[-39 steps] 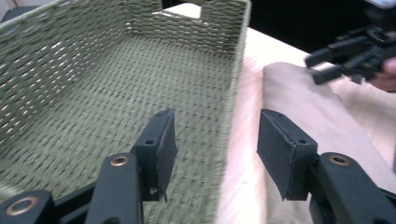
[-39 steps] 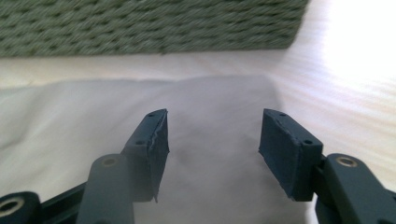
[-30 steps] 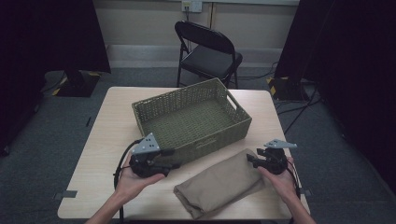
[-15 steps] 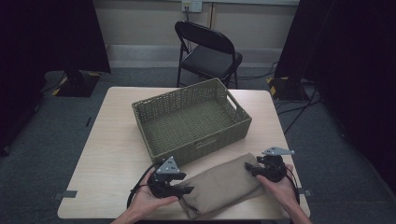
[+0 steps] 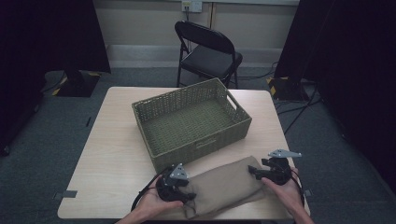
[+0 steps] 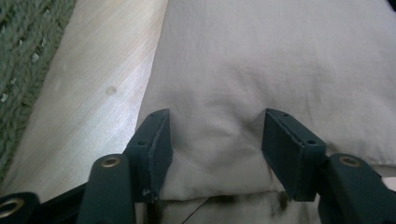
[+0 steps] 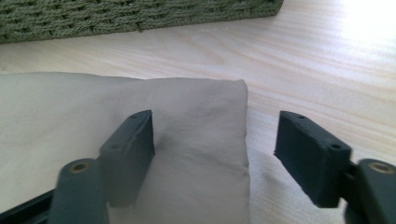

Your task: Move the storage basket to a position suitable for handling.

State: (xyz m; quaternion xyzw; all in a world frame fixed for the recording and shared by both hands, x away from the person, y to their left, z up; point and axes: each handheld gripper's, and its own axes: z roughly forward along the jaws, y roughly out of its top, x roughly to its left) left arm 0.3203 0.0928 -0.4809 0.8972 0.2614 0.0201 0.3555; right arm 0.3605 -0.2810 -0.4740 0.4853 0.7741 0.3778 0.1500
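The folded tan cloth (image 5: 224, 186) lay on the table (image 5: 112, 154), between the left hand-held gripper (image 5: 180, 186) and the right hand-held gripper (image 5: 256, 171). Both stood spread over its ends; the right's jaws had just been opening. The basket (image 5: 191, 121) beyond them held nothing; lifting and placing remained.

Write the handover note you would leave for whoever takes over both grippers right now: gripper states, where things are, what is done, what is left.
Left gripper: open, jaws astride the near-left end of the folded tan cloth, no squeeze visible.
Right gripper: its jaws have just been opening; the cloth's right end lies between them, not pinched.
The cloth lies flat on the table, in front of the green woven basket, outside it.
Done: both grippers are at the cloth's ends.
Left, probably: grip both ends, lift, lay it in the basket.
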